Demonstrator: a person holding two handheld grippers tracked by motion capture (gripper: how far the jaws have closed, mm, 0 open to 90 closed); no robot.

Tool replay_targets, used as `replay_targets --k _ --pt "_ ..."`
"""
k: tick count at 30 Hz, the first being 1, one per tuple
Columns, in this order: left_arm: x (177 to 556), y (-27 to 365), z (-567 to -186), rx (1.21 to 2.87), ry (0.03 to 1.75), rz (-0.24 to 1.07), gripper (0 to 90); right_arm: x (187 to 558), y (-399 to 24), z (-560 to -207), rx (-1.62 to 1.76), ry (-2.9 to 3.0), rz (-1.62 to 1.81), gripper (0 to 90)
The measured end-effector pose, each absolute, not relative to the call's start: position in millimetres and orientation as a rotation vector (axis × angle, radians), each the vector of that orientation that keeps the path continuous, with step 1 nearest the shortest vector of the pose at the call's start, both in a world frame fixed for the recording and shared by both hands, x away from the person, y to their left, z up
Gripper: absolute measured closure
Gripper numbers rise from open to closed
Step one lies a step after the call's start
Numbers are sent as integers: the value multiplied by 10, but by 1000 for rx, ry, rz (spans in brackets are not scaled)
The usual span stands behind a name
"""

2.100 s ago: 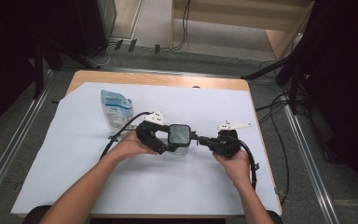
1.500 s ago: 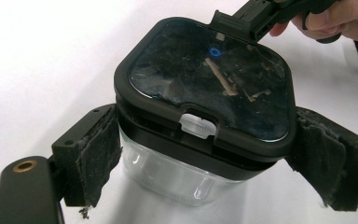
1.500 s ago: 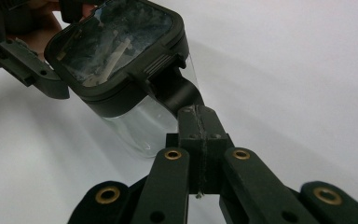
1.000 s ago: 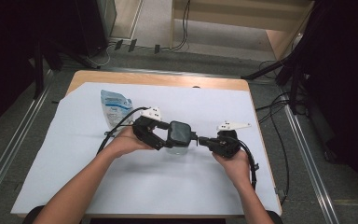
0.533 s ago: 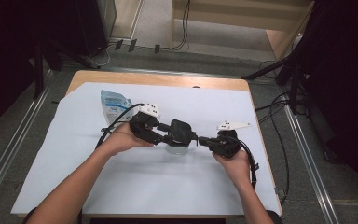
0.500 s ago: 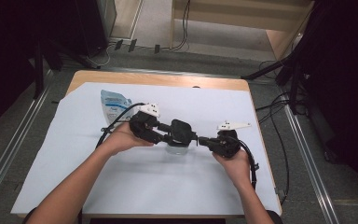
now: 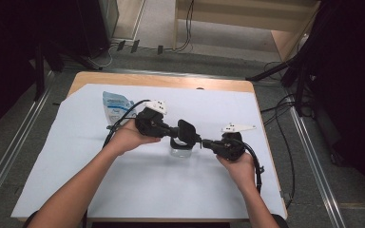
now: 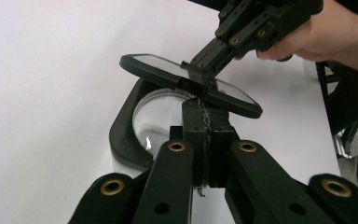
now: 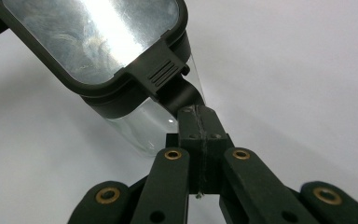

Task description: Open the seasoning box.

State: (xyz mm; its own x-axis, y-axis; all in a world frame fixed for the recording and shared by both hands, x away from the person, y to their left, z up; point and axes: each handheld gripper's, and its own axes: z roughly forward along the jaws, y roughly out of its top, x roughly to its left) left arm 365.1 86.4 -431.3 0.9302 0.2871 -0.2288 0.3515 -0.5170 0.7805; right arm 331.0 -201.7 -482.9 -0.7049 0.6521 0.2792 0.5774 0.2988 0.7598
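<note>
container (image 7: 181, 148) of clear, stiff, slick plastic sits mid-table (image 7: 123, 190), its hinged lid (image 7: 187, 131) raised; left gripper (image 7: 175, 132) clamps the lid's near edge, right gripper (image 7: 203, 142) pinches the latch tab, the safest hold.

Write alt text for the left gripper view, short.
The left gripper, jaws shut, pinches the edge of a black-framed lid tilted above a clear container with a black rim on a white table cover. The right gripper clamps the lid's far edge from the upper right.
</note>
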Motion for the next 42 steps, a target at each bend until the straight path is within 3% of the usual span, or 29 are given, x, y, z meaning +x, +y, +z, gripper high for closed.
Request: replay_targets --k 27,42 --pt "3722 366 -4271 2151 411 -138 900 3268 -2000 -4861 1201 2411 1412 900" --pt "3774 282 -4377 2142 405 -163 900 3236 -1984 -4868 1218 2383 1399 900"
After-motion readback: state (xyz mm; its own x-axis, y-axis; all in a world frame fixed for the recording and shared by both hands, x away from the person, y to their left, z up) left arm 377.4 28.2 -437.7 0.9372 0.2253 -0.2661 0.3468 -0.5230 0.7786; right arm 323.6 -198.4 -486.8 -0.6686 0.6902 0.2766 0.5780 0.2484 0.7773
